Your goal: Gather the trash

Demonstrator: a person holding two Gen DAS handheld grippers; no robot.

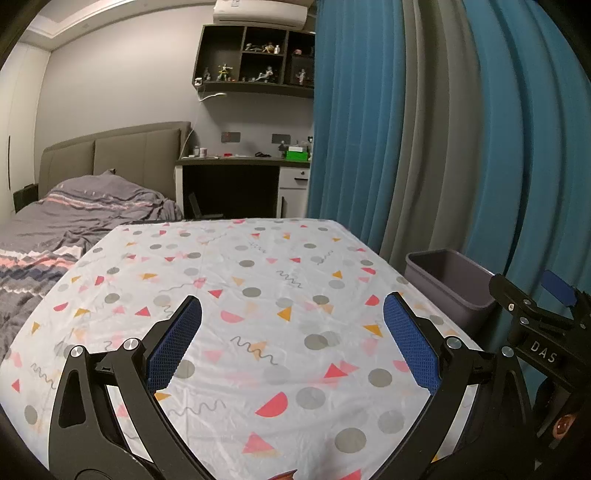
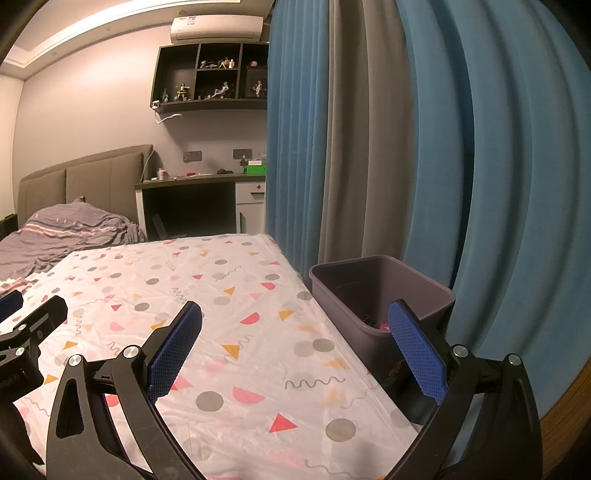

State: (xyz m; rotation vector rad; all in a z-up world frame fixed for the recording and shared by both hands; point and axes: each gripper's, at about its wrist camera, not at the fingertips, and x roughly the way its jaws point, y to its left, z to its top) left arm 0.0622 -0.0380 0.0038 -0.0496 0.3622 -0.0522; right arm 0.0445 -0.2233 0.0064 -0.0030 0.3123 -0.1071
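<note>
Right wrist view is showing the grey trash bin [image 2: 369,291] standing just beside the right edge of the bench [image 2: 229,332], in front of the blue and grey curtains [image 2: 461,147]. Some dark scraps and a small pink bit [image 2: 384,325] are lying at the bottom of it. The right tongs [image 2: 295,350] are hovering with their blue pads spread wide, gripping nothing; one pad is hanging over the patterned tablecloth and the other is crossing the near rim of the bin. The left tongs [image 1: 291,339] are likewise gaping wide and carrying nothing, poised above the tablecloth, with the bin [image 1: 450,284] showing off the bench's right side. Beyond the bench, a bed [image 1: 74,214] with a striped grey duvet is lying at the left, a desk [image 1: 236,162] is standing against the back wall, and a dark shelf of figurines [image 1: 255,59] is hanging above it under an air conditioner [image 1: 258,13].
</note>
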